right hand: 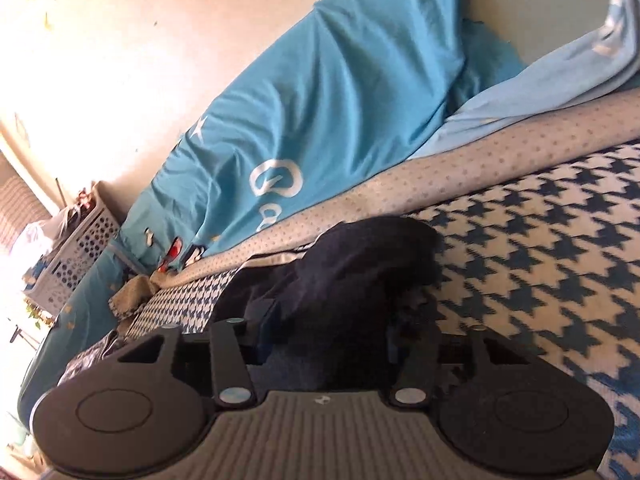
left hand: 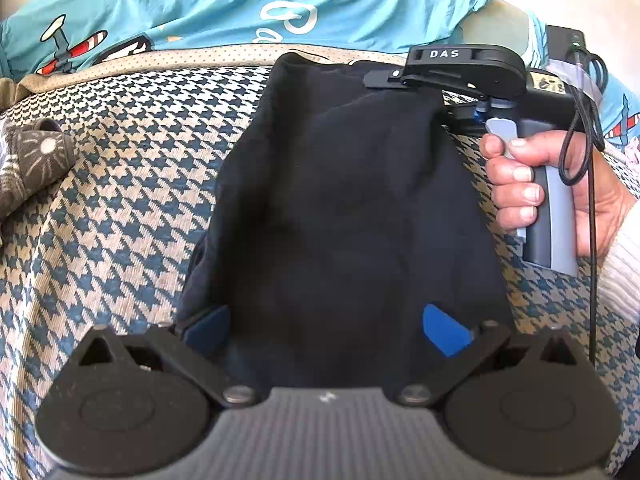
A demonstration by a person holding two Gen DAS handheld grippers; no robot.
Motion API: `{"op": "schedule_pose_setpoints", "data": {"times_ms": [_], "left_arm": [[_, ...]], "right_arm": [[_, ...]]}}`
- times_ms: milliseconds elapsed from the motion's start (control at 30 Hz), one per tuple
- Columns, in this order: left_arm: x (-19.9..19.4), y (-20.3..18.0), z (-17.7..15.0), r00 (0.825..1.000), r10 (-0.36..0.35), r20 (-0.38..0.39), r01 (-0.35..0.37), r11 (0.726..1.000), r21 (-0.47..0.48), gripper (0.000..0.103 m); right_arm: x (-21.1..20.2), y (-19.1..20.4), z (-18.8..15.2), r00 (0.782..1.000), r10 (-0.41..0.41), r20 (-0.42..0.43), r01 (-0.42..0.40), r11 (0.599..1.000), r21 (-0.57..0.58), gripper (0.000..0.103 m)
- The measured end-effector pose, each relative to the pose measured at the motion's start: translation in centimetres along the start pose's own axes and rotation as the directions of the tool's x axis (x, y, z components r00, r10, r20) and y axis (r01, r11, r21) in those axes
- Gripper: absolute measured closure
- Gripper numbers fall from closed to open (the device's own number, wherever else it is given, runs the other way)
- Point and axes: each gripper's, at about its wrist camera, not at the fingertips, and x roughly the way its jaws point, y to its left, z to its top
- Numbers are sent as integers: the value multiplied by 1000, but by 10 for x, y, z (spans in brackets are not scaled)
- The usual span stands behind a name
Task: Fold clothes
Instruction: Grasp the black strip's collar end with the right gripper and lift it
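A dark garment [left hand: 340, 200] lies on the houndstooth cover [left hand: 132, 184], stretching straight out ahead of the left gripper [left hand: 326, 330]. That gripper's blue pads [left hand: 444, 330] stand wide apart with cloth between them, not pinched. The right gripper [right hand: 326, 340], held by a hand [left hand: 532, 184] at the garment's far right corner, has a bunched fold between its jaws; whether it is clamped, I cannot tell. Beyond lies a turquoise sheet [left hand: 224, 4]. A grey patterned cloth [left hand: 32, 160] sits well off to the left gripper's left, and a white basket [right hand: 72, 256] stands farther away.
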Motion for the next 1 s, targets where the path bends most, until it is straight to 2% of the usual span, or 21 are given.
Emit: {"op": "schedule_pose_setpoints", "data": {"times_ms": [167, 267, 667, 1000], "left_arm": [[2, -3, 2, 1000, -1, 3, 1, 1000, 3, 0], [4, -5, 2, 1000, 6, 5, -6, 1000, 9, 0], [2, -11, 4, 1000, -7, 28, 7, 1000, 17, 0], [-11, -23, 8, 994, -45, 102, 36, 996, 83, 0]], "right_arm": [[7, -7, -2, 999, 39, -21, -38, 998, 44, 82], [10, -4, -4, 999, 44, -24, -43, 998, 41, 89], [-2, 11, -2, 999, -26, 33, 27, 1000, -5, 93], [-22, 11, 2, 990, -97, 104, 99, 995, -15, 94]]}}
